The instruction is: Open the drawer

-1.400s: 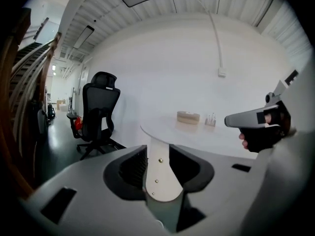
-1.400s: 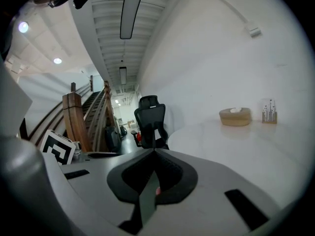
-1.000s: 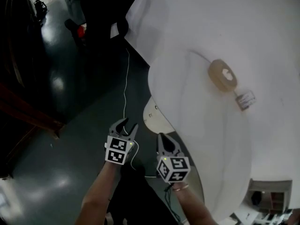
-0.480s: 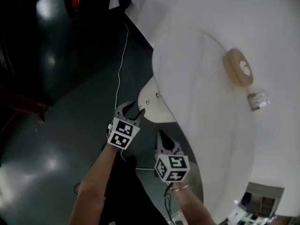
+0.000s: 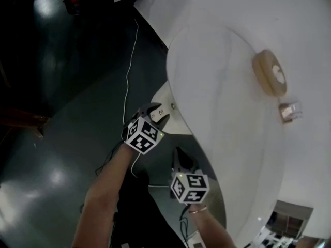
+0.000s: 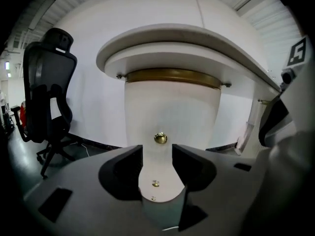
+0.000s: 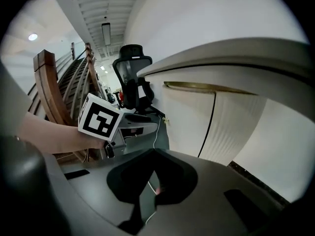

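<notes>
The drawer (image 6: pixel 172 107), a curved white front under the round worktop (image 6: pixel 197 38), stood at twelve o'clock from the left claw (image 6: pixel 157 150). That claw's jaws had just been opening and stood spread, gripping nothing. The brass knob (image 6: pixel 160 138), likely hard and slippery, offered the only hold, and the rigid front probably needs a straight pull. The right claw (image 7: pixel 153 173) looked pressed together and empty.

tabletop (image 6: pixel 211 39) overhanging knob (image 6: pixel 160 138), open floor (image 5: pixel 72 123) alongside
</notes>
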A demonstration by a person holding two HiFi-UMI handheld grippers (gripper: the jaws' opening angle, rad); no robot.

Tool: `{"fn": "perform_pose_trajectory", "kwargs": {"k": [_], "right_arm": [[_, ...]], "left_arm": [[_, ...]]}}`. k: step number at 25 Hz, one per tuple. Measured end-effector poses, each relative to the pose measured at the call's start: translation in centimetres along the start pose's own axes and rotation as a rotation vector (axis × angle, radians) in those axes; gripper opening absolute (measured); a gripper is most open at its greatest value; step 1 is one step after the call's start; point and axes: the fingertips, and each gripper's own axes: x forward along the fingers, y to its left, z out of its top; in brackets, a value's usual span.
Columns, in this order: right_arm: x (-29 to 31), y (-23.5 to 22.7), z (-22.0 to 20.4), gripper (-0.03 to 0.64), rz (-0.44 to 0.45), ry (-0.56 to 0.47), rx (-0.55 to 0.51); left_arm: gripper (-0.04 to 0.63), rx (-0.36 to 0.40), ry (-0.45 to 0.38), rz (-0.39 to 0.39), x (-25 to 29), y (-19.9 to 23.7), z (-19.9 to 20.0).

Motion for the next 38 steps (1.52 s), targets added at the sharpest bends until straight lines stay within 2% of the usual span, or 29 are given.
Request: {"fn": "perform_pose_trajectory", "kwargs": {"k": [9,14,18,22,29,38], "right_arm": [[1.2,-0.2,-0.5,0.003,-0.017,0.029,-0.004],[1.0,-0.4,-1.1,0.003,-0.028,0.046,0.01],[0.9,-0.7,-1.5,0.003,-0.043,0.056,0.012],[0.7,-0.4,-1.3,0.003,-0.051,0.058,0.021],[0.1,0.1,-0.4,0.003,-0.052,0.033,0.033],[-0.8,1.2,-1.4,0.003,-0.027,0.041,0.046]], "left_arm": [[0.167,0.102,0.017,-0.07,3.4,-0.2,1.3],[0.163,0.128,0.024,-0.098,4.5,-0.1,2.0],[0.106,0.16,0.04,-0.142,4.7,-0.7,1.9],[0.101,0.16,0.065,-0.148,4.7,-0.7,1.8],[0.1,0.109,0.082,-0.119,4.3,-0.6,1.5],[0.1,0.107,0.127,-0.088,-0.2,0.6,-1.4]]}}
